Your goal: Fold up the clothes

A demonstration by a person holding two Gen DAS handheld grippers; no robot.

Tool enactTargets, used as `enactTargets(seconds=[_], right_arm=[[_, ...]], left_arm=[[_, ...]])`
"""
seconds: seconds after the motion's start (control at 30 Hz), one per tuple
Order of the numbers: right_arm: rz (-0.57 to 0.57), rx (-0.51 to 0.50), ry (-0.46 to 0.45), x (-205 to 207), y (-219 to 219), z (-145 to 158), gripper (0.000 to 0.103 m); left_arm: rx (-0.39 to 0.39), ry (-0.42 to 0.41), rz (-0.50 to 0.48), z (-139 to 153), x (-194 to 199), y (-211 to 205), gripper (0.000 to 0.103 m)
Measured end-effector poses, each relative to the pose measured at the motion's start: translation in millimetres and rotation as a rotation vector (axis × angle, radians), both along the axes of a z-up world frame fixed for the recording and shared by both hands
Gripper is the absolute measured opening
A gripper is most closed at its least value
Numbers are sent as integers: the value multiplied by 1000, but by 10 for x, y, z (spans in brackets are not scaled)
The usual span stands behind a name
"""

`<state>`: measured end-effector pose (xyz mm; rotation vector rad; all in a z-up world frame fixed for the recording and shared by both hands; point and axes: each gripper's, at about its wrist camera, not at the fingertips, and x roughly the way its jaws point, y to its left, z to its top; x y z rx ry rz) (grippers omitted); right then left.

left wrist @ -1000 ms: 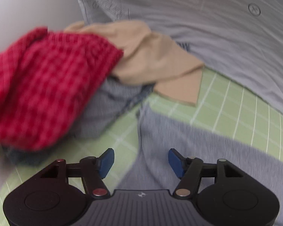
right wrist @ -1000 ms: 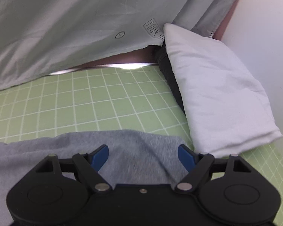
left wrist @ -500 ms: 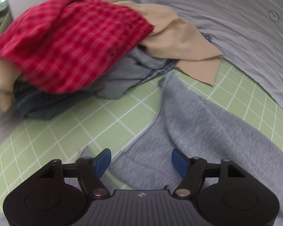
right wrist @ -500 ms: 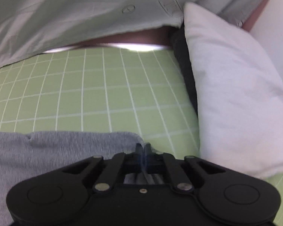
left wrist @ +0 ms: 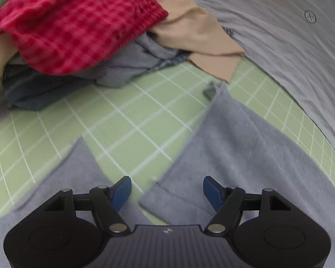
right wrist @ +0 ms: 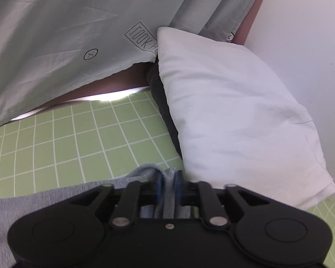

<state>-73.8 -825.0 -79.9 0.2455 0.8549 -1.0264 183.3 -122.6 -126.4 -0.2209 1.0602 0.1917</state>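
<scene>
Now grey fleece garment (left wrist: 245,147) spread on green grid mat (left wrist: 127,114); right gripper (right wrist: 167,184) pinches bunched edge, left gripper (left wrist: 166,191) wide, empty

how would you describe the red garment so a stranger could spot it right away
On the green grid mat, look to the heap of clothes at its far left. The red checked garment lies on top, over tan and grey pieces; it is the only patterned one.

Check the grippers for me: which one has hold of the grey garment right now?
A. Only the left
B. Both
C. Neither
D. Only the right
D: the right gripper is shut with a bunched fold of the grey garment pinched between its blue pads, while the left gripper hangs open above the cloth with nothing between its fingers.
</scene>
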Motion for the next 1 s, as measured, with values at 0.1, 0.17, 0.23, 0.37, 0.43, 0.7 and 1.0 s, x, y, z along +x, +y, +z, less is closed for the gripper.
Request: enactTargets(seconds=[0.1, 0.17, 0.23, 0.37, 0.43, 0.7, 1.0], right_arm=[[-28, -27, 2, -37, 64, 59, 57], [-28, -36, 7, -52, 139, 86, 65], [-8, -49, 19, -50, 240, 100, 71], [35, -67, 33, -53, 448, 140, 70], [52, -72, 39, -67, 560, 170, 70], [57, -49, 27, -313, 903, 278, 71], [-6, 107, -61, -1022, 1412, 233, 93]], left_arm=[[-12, -3, -7, -13, -68, -91, 72], [23, -18, -24, -33, -98, -166, 69], [80, -38, -27, -43, -111, -230, 52], [89, -75, -32, 23, -44, -167, 5], [144, -94, -35, 71, 7, -100, 5], [120, -95, 88, 188, 106, 424, 31], [24, -104, 32, 367, -653, 397, 87]])
